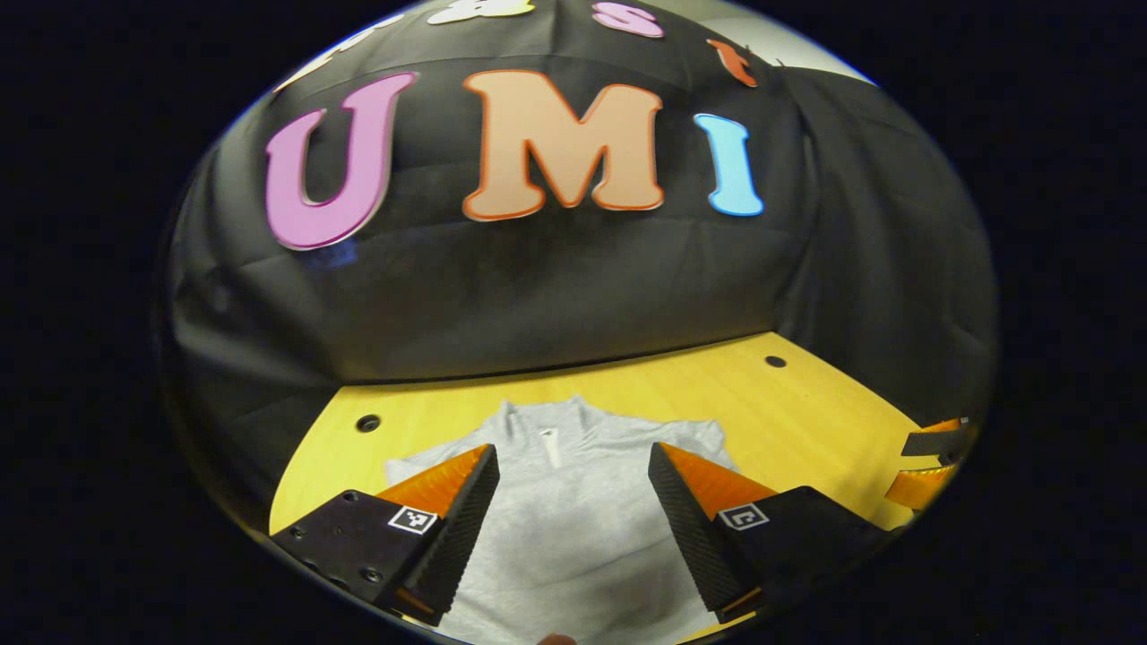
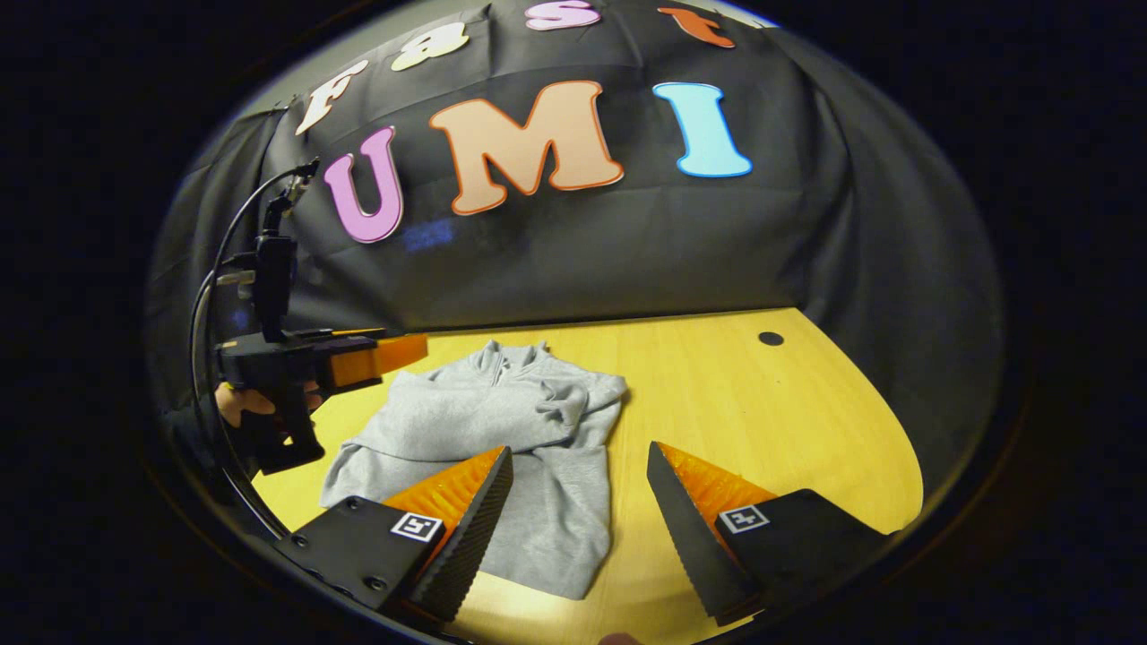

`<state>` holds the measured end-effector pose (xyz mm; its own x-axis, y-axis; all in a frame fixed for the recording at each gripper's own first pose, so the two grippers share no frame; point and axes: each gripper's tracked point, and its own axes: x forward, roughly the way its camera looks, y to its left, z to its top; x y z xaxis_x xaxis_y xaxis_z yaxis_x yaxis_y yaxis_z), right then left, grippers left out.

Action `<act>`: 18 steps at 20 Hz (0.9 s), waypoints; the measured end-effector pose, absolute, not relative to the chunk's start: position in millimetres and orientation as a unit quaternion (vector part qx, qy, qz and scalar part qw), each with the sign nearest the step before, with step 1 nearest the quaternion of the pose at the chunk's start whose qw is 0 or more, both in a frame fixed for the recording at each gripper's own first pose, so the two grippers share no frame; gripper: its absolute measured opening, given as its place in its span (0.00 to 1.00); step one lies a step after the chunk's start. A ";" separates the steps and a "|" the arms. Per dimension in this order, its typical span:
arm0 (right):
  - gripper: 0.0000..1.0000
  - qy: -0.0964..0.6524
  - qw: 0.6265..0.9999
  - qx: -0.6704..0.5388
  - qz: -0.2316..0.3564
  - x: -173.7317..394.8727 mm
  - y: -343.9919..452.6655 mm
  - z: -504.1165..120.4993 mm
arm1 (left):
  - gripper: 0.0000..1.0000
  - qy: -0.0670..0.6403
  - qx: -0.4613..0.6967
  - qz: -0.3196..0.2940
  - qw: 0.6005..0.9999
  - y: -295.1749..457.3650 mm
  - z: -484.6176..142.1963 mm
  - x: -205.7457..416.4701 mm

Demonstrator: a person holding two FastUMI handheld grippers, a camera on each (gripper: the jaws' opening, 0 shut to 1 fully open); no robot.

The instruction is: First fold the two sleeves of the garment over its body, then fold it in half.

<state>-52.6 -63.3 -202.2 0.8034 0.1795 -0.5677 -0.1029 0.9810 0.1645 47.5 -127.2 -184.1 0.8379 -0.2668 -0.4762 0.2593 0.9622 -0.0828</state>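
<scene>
A grey sweatshirt lies on the yellow wooden table, collar toward the back wall, both sleeves folded across its body. In the left gripper view the same sweatshirt fills the space below and between my fingers. My left gripper hovers above it, open and holding nothing. Over the garment's right edge my right gripper is open and holds nothing. In the right gripper view the left gripper appears farther off at the left, held by a hand. The right gripper's fingers peek in at the right edge of the left gripper view.
Black cloth walls close the table at the back and both sides. Small dark holes mark the tabletop near the rear corners. A black cable loops up from the left gripper. Bare wood stretches right of the garment.
</scene>
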 end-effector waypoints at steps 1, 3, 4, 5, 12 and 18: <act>0.96 0.309 0.946 0.058 0.079 -51.4 -58.1 -206.8 | 0.97 0.258 -0.012 -0.122 0.958 -107.9 -190.4 41.0; 0.96 0.319 0.942 0.053 0.089 -50.8 -46.6 -213.2 | 0.97 0.275 -0.021 -0.094 0.956 -68.6 -201.5 20.8; 0.96 0.322 0.941 0.053 0.092 -50.0 -42.5 -215.4 | 0.98 0.284 -0.025 -0.081 0.955 -48.9 -207.4 10.5; 0.96 0.325 0.940 0.051 0.093 -49.5 -39.4 -218.4 | 0.98 0.292 -0.027 -0.067 0.954 -30.3 -212.4 -0.8; 0.96 0.369 0.928 0.001 0.057 -73.4 -51.8 -258.0 | 0.98 0.339 -0.032 -0.022 0.940 39.5 -250.4 -68.5; 0.96 0.427 0.903 -0.009 0.049 -105.2 -49.8 -300.1 | 0.99 0.407 -0.036 -0.034 0.912 39.6 -304.1 -117.9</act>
<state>-105.2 -49.8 -300.1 0.6303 0.0813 -0.7721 -0.0962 0.9950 0.0262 -117.9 39.6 -304.1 0.6667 -0.0905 -0.7398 0.0324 0.9952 -0.0925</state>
